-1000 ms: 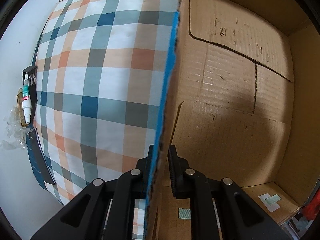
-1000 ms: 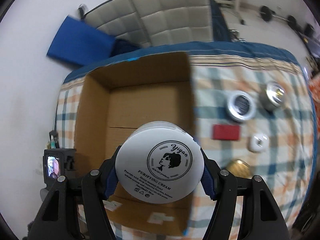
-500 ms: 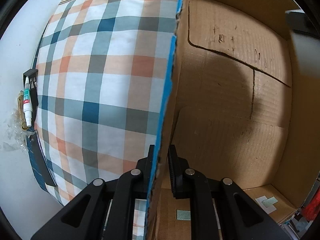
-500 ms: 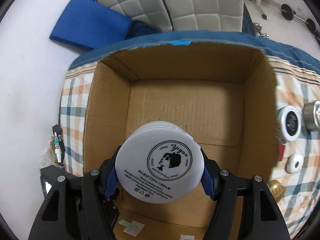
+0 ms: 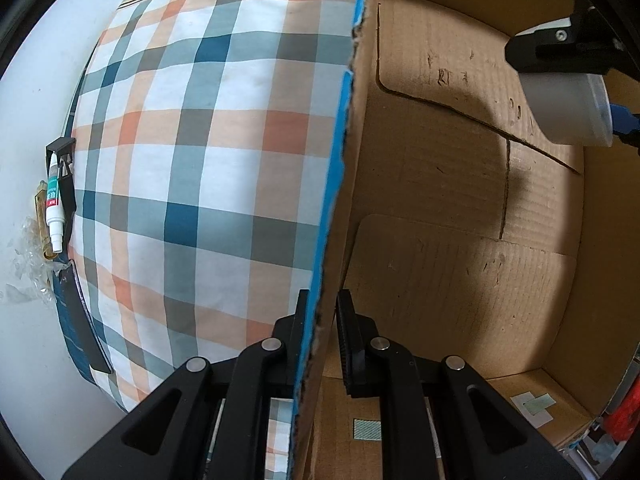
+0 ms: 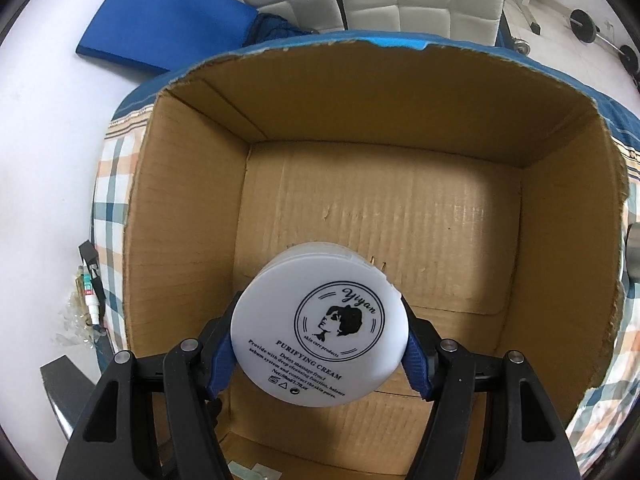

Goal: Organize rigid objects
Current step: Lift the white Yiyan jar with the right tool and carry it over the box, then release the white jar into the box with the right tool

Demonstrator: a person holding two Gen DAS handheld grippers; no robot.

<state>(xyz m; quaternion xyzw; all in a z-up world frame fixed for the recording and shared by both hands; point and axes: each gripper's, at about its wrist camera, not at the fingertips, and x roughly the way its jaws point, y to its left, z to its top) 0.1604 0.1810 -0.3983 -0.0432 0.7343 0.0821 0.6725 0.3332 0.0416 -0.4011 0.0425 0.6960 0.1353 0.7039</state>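
You are bringing the cream jar (image 6: 320,328), gripped in your right tool (image 6: 320,354), down from above the rim into the cardboard box (image 6: 384,216); your left tool (image 5: 322,332) is clamping its wall, so release comes next.

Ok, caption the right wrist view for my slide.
Right gripper holds a white cream jar over the open cardboard box.

Left matte-black plastic two-finger tool (image 5: 322,336): angular link arms w/ elongated cut-out slots; round silver pivot screws at each joint; flat black fingers (image 5: 349,344), the inner face finely ribbed; right black two-finger tool (image 6: 320,346): same linkage & silver screws; blue ridged pads (image 6: 416,364) on the fingers; seen from left cam, one small screw in its black housing.
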